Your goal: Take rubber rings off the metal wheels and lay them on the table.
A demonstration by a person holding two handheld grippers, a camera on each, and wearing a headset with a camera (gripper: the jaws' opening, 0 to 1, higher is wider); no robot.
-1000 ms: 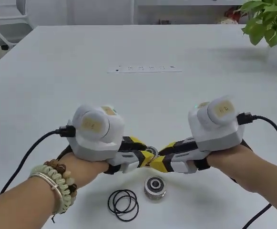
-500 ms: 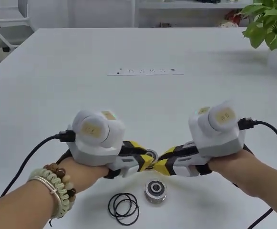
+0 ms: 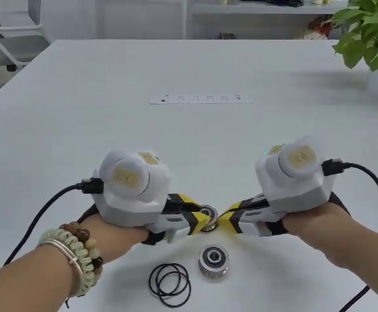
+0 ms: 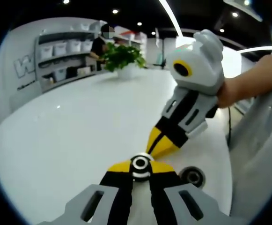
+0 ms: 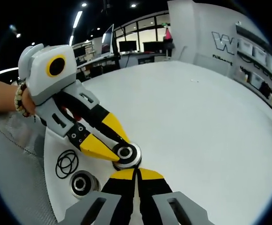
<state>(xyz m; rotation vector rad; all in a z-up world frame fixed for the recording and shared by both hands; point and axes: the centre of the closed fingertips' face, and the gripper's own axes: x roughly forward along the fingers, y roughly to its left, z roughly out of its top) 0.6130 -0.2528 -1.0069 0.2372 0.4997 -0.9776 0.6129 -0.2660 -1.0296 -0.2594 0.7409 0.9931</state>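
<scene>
The white desk [image 3: 195, 140] carries everything close to its near edge. The left gripper [image 3: 198, 220] has its fingers clamped on a metal wheel [image 3: 207, 212]. The right gripper [image 3: 226, 215] meets it tip to tip, fingers pressed together just beside that wheel. A second wheel [image 3: 213, 257] lies nearer the edge, with loose rubber rings [image 3: 170, 281] just beside it, toward the left edge.

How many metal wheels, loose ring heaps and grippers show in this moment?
Metal wheels: 2, one on the table, one in the left gripper
Rubber ring heap: 1
Grippers: 2, counting the right gripper
Total: 5
</scene>
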